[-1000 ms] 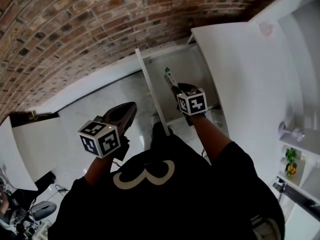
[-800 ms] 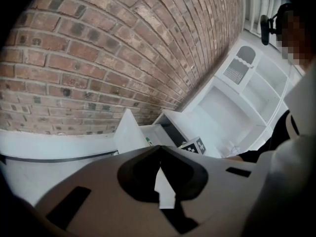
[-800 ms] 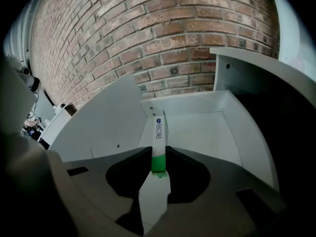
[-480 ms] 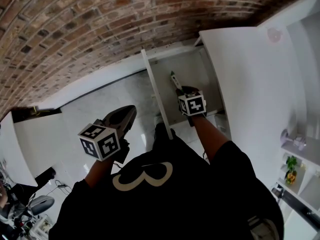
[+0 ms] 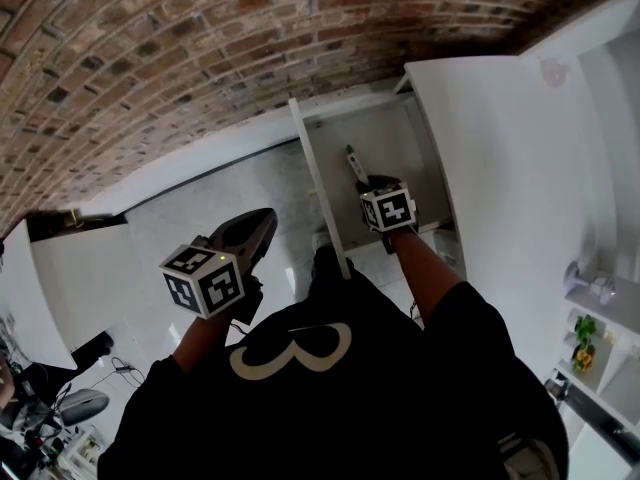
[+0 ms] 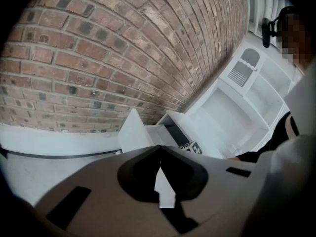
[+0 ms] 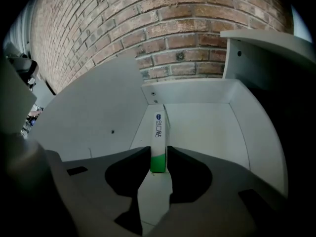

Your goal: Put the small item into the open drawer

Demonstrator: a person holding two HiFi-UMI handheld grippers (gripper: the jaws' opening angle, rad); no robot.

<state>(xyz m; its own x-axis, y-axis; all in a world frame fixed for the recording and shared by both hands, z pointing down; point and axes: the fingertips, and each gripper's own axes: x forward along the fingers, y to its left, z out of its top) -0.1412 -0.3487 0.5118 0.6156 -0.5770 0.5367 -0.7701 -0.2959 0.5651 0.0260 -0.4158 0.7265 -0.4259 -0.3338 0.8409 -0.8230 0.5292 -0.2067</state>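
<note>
Item: small box [image 7: 158, 127], clamped in my right hand-held gripper [image 7: 159, 156], inside the drawer [image 7: 207, 127]. Next: lower, release. Left hand-held gripper [image 6: 159, 151] closed, empty.

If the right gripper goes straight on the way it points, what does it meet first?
Probably the drawer's back wall, near its left corner, though depth is unclear. The small box between the opening jaws of the right gripper would touch first.

Brick wall [image 5: 200, 48] curves across top. Pale marbled floor [image 5: 190, 218] below it. White cabinet top [image 5: 500, 148] at right. Small green plant [image 5: 583, 320] on shelf, far right. Cable clutter [image 5: 50, 423] in bottom left corner.
</note>
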